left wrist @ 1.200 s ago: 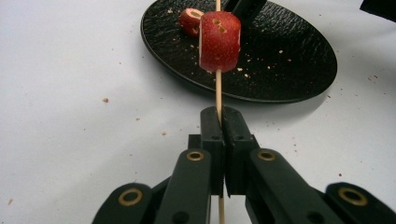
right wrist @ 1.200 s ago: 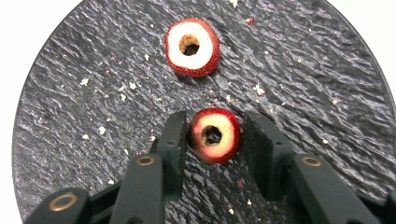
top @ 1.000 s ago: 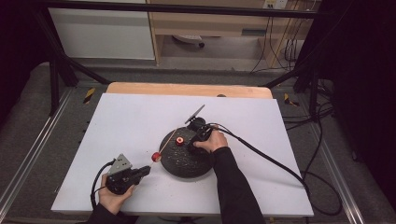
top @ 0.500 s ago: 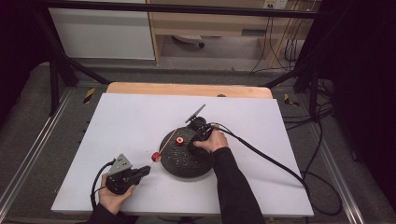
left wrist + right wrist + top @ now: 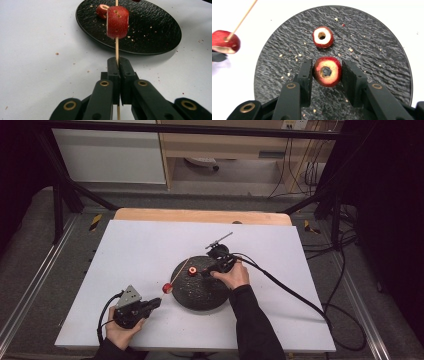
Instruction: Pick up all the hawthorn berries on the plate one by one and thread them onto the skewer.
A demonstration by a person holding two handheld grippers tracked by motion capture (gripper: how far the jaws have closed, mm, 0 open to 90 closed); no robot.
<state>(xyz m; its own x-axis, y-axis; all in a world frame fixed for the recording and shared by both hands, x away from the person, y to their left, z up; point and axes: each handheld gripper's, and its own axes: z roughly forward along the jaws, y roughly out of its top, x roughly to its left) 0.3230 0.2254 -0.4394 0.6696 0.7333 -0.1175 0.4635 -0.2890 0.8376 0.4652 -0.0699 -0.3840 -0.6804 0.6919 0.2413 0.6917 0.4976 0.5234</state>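
skewering job, looks roughly a third through by my read.

high view: your left hand-held gripper (image 5: 150, 304) sits near the front left of the white bench (image 5: 125, 250), holding a wooden skewer (image 5: 181, 271) that angles up and away toward the black plate (image 5: 200, 292). one red fruit slice (image 5: 167, 288) is already on the stick, just off the plate's left rim. your right hand-held gripper (image 5: 212, 270) is over the plate, on its far right part. a second slice (image 5: 192, 271) shows red on the plate near it.

left gripper view: jaws together, clamped on the skewer (image 5: 116, 50), which runs straight up between the pads. threaded slice (image 5: 117, 22) sits partway up the stick, in front of the plate (image 5: 155, 37). a loose slice (image 5: 102, 11) lies on the plate behind it. crumbs are scattered on plate and bench.

right gripper view: your right hand-held gripper (image 5: 327, 72) is clamped on a cored slice (image 5: 327, 71), hole facing the camera, pads pressing both sides. it reads as lifted just off the plate, can't be sure. one more cored slice (image 5: 323, 37) lies flat on the plate (image 5: 374, 50) beyond it. skewer (image 5: 243, 18) and its threaded slice (image 5: 224, 42) are at the far left edge, well apart from the one you hold.

done: one slice on. left: carry the held slice to the skewer tip, line the hole up, push it down, then fetch the last slice.
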